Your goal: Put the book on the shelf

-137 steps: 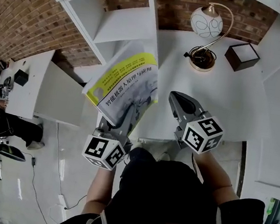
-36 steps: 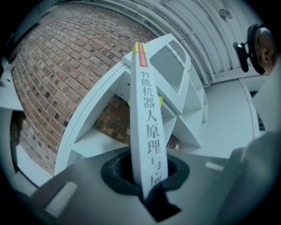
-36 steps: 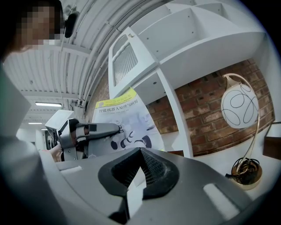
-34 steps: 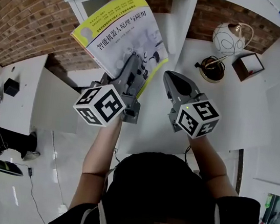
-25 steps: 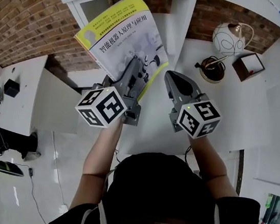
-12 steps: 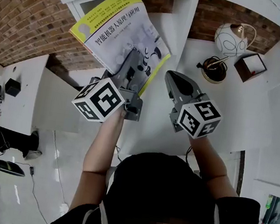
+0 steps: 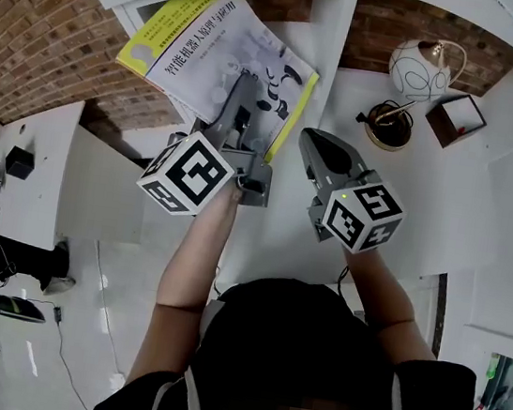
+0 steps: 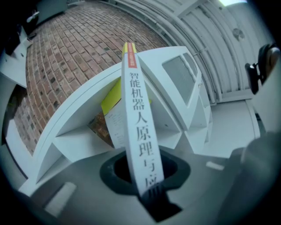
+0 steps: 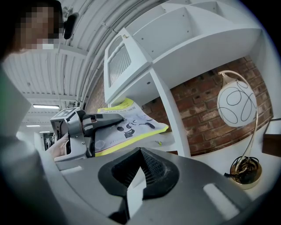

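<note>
Shelf [image 7: 331,25]: we had no book resting in it yet. Book [image 7: 203,45]: we held it near flat, far end at shelf opening, rest outside. Left gripper [image 7: 244,93]: we clamped book's near edge, jaws just easing wider, book between them. Right gripper [image 7: 314,146]: closed, empty, alongside. Remaining, we judged: slide in, release.
</note>
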